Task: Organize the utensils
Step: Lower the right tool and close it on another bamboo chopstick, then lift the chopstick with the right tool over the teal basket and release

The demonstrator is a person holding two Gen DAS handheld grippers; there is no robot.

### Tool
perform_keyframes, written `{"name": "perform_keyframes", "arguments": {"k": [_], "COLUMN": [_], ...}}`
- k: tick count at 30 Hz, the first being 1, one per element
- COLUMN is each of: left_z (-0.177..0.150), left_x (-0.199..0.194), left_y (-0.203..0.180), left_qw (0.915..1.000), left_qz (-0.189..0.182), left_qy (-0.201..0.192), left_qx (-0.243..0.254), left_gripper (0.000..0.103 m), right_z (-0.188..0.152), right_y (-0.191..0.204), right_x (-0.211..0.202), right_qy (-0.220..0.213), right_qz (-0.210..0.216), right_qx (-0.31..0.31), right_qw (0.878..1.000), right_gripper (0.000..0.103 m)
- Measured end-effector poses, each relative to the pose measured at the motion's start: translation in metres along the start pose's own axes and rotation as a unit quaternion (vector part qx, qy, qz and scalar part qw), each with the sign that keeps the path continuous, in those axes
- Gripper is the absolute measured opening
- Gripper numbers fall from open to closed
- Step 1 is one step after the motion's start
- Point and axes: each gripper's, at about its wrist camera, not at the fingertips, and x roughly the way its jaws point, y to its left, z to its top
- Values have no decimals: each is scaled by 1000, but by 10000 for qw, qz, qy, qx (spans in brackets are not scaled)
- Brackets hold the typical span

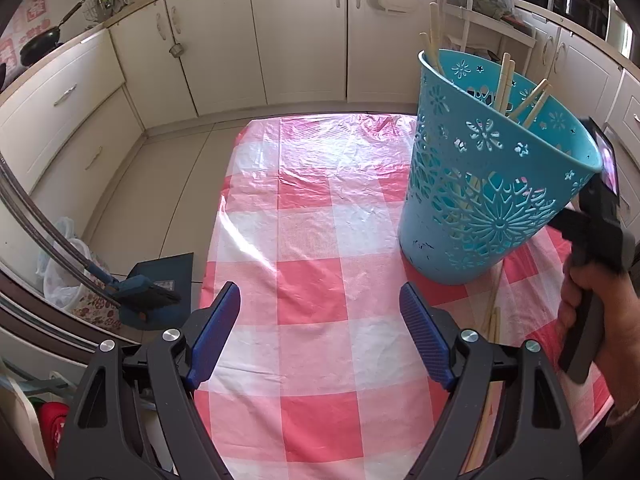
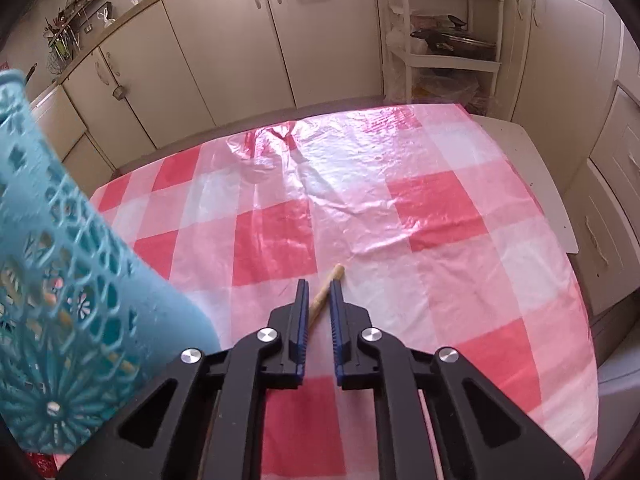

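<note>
A blue perforated plastic basket (image 1: 492,168) stands on the red-and-white checked tablecloth (image 1: 312,240) at the right, with several wooden chopsticks (image 1: 505,76) sticking out of it. My left gripper (image 1: 320,312) is open and empty over the cloth, left of the basket. Loose chopsticks (image 1: 494,320) lie on the cloth beside its right finger. My right gripper (image 2: 319,294) is shut on a wooden chopstick (image 2: 330,282), whose tip pokes out past the fingers above the cloth. The basket (image 2: 60,260) is close on its left.
White kitchen cabinets (image 1: 280,40) run along the far side. A white shelf rack (image 2: 440,32) with pans stands at the back right. A broom and dustpan (image 1: 152,296) sit on the floor to the left of the table.
</note>
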Motion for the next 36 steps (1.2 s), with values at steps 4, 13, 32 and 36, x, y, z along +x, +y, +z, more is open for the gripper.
{"name": "perform_keyframes", "arguments": {"k": [4, 13, 32, 36], "left_z": [0, 0, 1, 1], "left_x": [2, -1, 0, 0], "left_y": [1, -6, 8, 7], "left_qw": [10000, 9999, 9997, 9996], "left_qz": [-11, -106, -125, -171], "left_qy": [44, 27, 70, 77], "left_qx": [-17, 96, -199, -226], "left_gripper": [78, 78, 78, 79], "right_z": [22, 8, -17, 5], "right_y": [-13, 19, -38, -17], "right_x": [10, 4, -131, -199], "right_qy": [134, 298, -155, -940], "right_qz": [193, -202, 2047, 2966], "right_qx": [125, -1258, -149, 27], "right_qw": [9996, 9914, 9786, 9504], "right_gripper": [10, 18, 6, 6]}}
